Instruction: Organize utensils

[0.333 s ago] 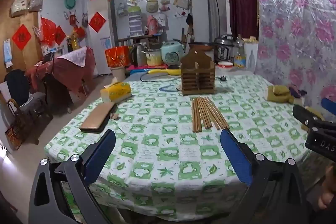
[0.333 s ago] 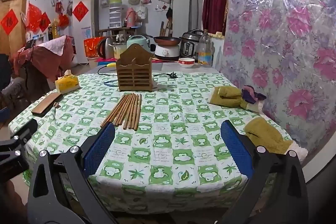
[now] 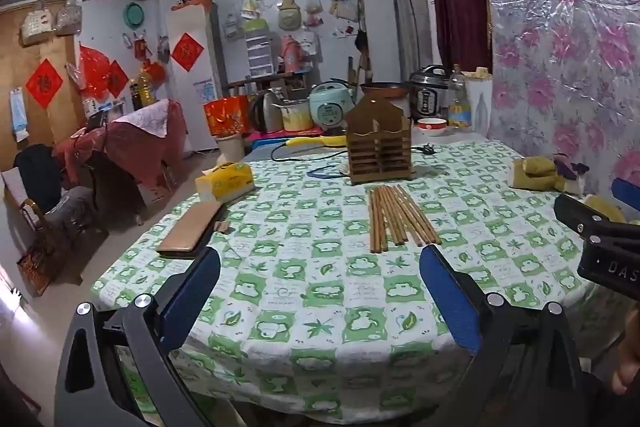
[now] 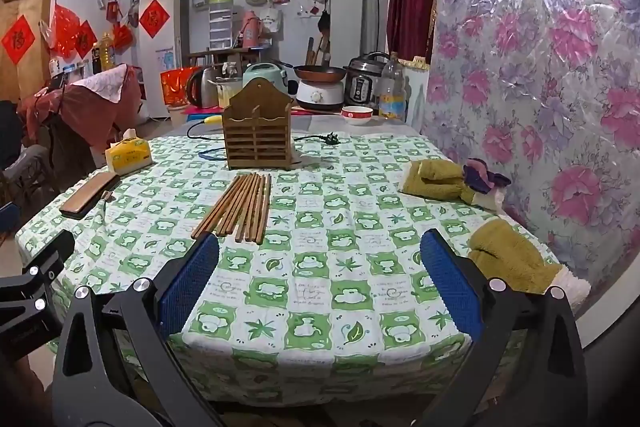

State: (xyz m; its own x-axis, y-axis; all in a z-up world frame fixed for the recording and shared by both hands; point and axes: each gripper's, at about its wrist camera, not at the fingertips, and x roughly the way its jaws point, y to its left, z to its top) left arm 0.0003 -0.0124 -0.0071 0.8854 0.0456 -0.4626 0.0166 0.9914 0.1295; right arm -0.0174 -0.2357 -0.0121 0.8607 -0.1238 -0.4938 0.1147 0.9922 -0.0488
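Several brown wooden chopsticks (image 3: 396, 217) lie side by side on the green-and-white checked tablecloth; they also show in the right wrist view (image 4: 240, 207). Behind them stands an upright slatted wooden utensil holder (image 3: 378, 151), seen in the right wrist view too (image 4: 258, 131). My left gripper (image 3: 320, 267) is open and empty, held near the table's front edge, short of the chopsticks. My right gripper (image 4: 318, 251) is open and empty, just right of the chopsticks' near ends.
A yellow tissue box (image 3: 224, 181) and a flat brown case (image 3: 192, 233) lie at the left. Folded olive towels (image 4: 436, 177) and an olive mitt (image 4: 512, 255) lie at the right. A black cord with plug (image 4: 324, 139) lies behind the holder. Cookers stand beyond.
Both grippers have moved slightly forward toward the table; the chopsticks and holder have not moved. Both jaws stay open.
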